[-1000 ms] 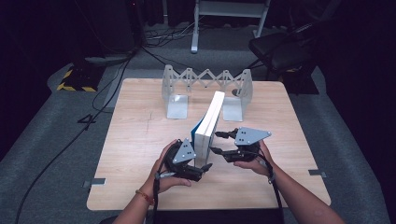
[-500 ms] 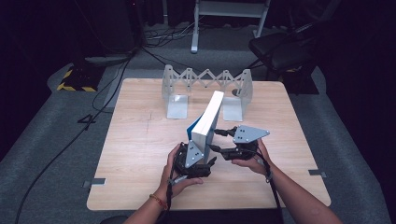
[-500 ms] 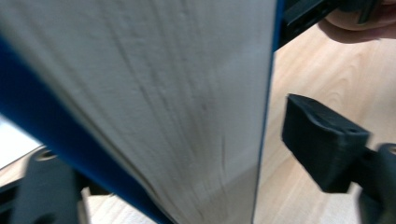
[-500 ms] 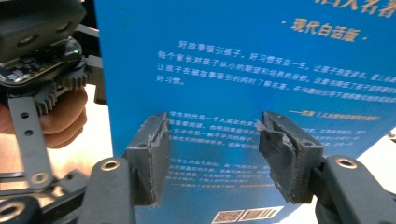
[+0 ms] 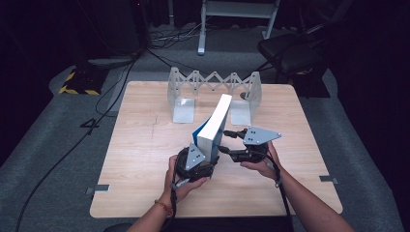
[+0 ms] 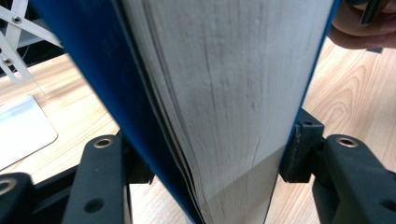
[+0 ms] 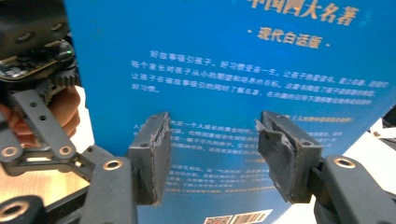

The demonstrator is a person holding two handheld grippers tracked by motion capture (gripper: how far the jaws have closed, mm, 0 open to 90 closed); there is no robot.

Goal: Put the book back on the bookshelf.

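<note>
Already the left gripper [image 5: 207, 153] has its jaws either side of the blue book [image 5: 213, 126], which stands on edge near the middle of the wooden table [image 5: 145, 145], tilted, its top leaning toward the far edge. Those jaws have just been closing, and in the left gripper view the pads [image 6: 299, 149] meet both covers across the page block. Further right, the right gripper [image 5: 225, 141] faces the back cover with jaws half apart, gripping nothing. Beyond, the expandable metal book rack [image 5: 212, 87] waits at the far edge, so by my judgement lifting and slotting the book in remains.
</note>
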